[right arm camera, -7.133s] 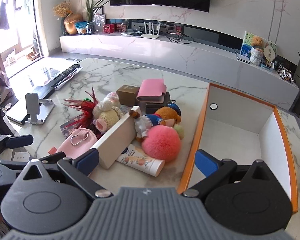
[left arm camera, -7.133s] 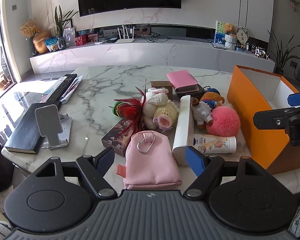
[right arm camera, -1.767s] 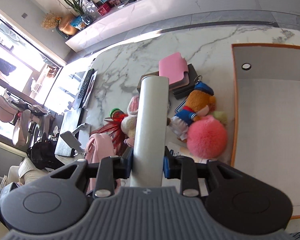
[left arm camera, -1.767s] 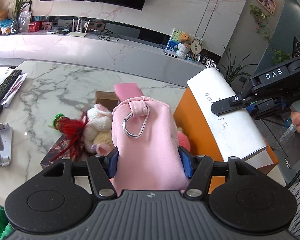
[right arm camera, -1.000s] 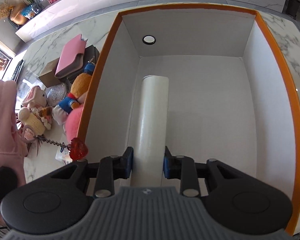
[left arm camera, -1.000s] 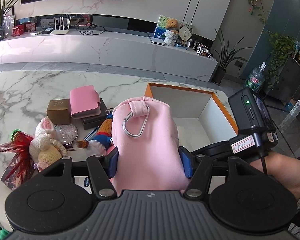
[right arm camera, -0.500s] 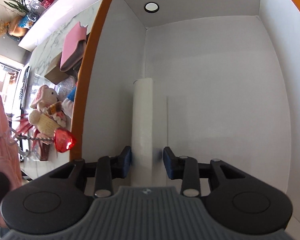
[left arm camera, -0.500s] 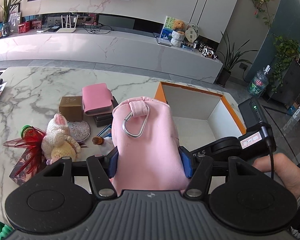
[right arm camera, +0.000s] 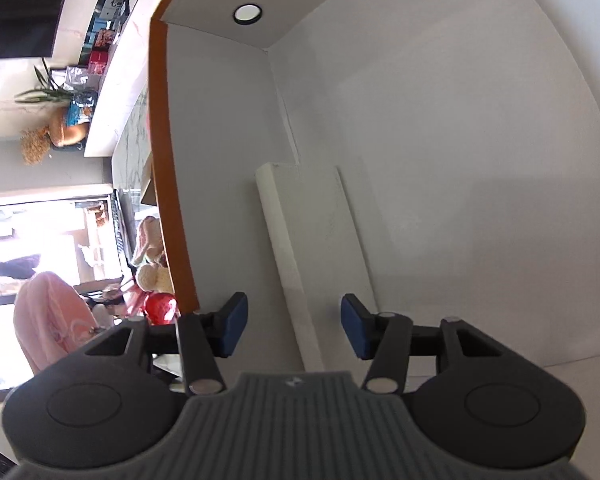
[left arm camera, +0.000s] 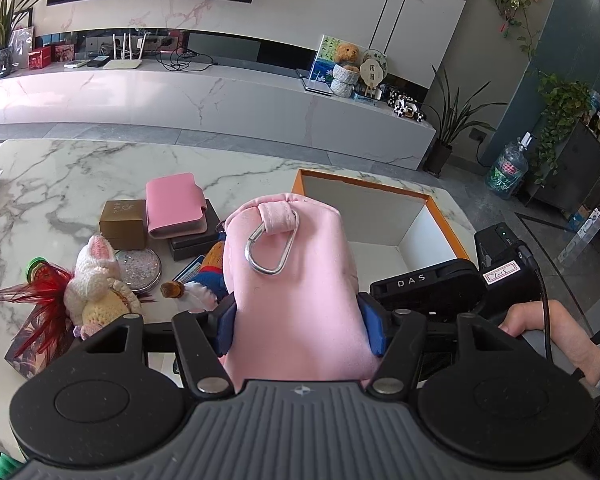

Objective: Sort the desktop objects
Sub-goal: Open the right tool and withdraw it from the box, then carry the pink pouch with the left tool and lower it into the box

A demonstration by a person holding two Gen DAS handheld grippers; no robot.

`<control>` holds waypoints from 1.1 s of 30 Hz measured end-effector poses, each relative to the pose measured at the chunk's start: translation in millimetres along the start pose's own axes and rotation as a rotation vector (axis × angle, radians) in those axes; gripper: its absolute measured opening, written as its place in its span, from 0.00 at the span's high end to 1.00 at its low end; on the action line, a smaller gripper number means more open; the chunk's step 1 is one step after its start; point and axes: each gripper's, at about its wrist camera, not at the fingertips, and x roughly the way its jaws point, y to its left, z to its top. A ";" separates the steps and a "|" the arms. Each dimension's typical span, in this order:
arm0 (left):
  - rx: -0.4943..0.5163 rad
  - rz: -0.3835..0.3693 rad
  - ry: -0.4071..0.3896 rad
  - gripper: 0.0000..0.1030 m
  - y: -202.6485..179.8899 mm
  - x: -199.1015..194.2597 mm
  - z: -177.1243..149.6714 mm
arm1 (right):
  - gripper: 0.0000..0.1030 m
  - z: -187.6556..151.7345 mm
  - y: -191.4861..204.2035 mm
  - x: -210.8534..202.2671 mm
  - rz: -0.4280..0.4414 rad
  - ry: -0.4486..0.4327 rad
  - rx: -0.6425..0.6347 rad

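While the clutter sits along the left of the marble table, you get a red feather toy, a crocheted bunny, a glittery round compact, a gold-brown box with print too small to read, then a pink wallet lying on a dark box.

Middle of the left wrist view: the left gripper is clamped on a pink pouch, blue pads pressed into both its sides. The pouch is held up off the table, long axis running away from the camera, its loop and silver carabiner at the far end, pointing toward the orange box.

Right of that, the right gripper's body reads "DAS" in white. A small white label behind it has handwriting I can't make out. The person's right hand grips the handle.

Right wrist view: the right gripper is inside the orange box, jaws spread wide with nothing between them. A long white box lies flat on the floor of the orange box, just beside its left wall, long axis pointing away from the camera toward the far wall with the round hole. Its near end sits between the blue pads, and I can't tell whether they touch it.
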 end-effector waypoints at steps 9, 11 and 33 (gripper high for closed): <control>-0.002 -0.010 0.005 0.31 -5.5 1.4 1.4 | 0.37 -5.2 -13.0 7.1 0.103 0.095 0.144; 0.013 -0.011 0.007 0.31 -10.0 1.7 2.2 | 0.36 -7.7 -8.9 4.1 0.116 0.081 0.112; 0.124 0.024 0.244 0.31 -87.7 94.8 -6.2 | 0.22 -89.4 21.0 -165.4 -0.298 -0.334 -0.761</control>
